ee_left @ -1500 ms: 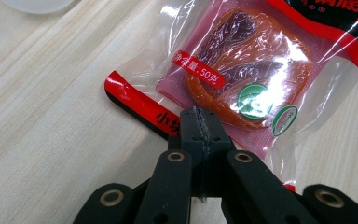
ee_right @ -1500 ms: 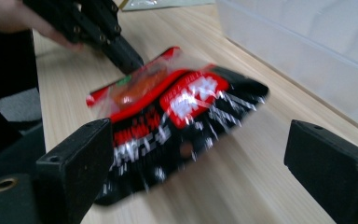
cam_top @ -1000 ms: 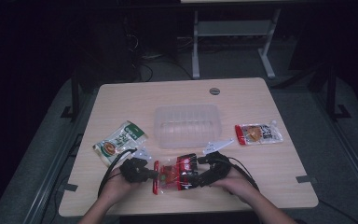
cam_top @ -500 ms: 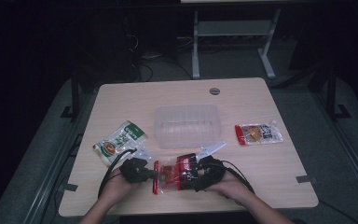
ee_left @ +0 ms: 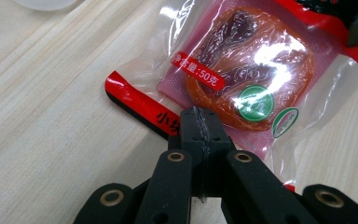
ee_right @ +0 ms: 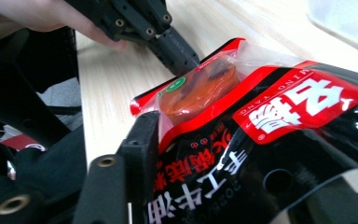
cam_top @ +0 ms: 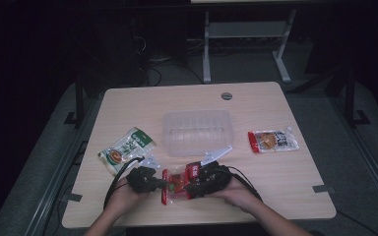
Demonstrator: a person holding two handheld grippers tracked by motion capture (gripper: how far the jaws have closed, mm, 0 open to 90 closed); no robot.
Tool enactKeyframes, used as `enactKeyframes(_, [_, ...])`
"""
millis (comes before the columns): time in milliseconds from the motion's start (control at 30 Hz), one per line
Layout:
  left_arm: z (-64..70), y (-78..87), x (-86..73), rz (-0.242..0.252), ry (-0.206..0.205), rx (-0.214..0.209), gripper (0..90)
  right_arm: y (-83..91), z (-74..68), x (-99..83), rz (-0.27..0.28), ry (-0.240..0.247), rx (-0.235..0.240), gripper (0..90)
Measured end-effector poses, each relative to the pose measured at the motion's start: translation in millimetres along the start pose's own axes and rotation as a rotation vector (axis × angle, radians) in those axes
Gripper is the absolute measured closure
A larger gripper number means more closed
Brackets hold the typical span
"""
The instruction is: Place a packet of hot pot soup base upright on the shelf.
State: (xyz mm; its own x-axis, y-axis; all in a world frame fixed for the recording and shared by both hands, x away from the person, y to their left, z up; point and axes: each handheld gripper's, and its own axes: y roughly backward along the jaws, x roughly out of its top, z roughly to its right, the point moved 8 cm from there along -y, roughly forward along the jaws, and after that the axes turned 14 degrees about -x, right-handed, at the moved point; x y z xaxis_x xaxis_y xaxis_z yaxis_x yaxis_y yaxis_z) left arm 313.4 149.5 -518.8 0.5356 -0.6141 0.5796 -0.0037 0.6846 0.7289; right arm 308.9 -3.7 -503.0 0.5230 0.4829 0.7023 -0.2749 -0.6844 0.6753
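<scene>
A red and black snack packet with a clear window is held just above the table's front edge between both grippers. My left gripper is shut on the packet's red-striped end, its jaws pressed together over the film. An orange-red food piece shows through the window. My right gripper is shut on the packet's other, black printed end, one black finger against the film. In the right gripper view the left gripper pinches the far edge.
A clear plastic container stands mid-table just beyond the hands. A green snack packet lies to the left and a red-edged packet to the right. A round cable hole sits near the far edge. Bare wood lies at the front right.
My right gripper has shifted slightly left, toward the left gripper, with the packet still held between both. The other objects have not moved.
</scene>
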Motion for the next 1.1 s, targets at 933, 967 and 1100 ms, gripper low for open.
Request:
enactKeyframes(933, [-1.1, 0.0, 0.9, 0.0, 0.004, -0.02, 89.8, 10.7, 7.5, 3.9, 0.036, 0.034, 0.05, 89.7])
enactKeyframes(967, [-1.0, 0.0, 0.9, 0.0, 0.004, -0.022, 89.8, 12.1, 6.8, 4.8, 0.048, 0.031, 0.064, 89.8])
enactKeyframes(1100, [0.8, 1.5, 2.5, 0.016, 0.0, -0.032, 89.8, 16.1, 4.6, 6.5, 0.071, 0.033, 0.089, 89.8])
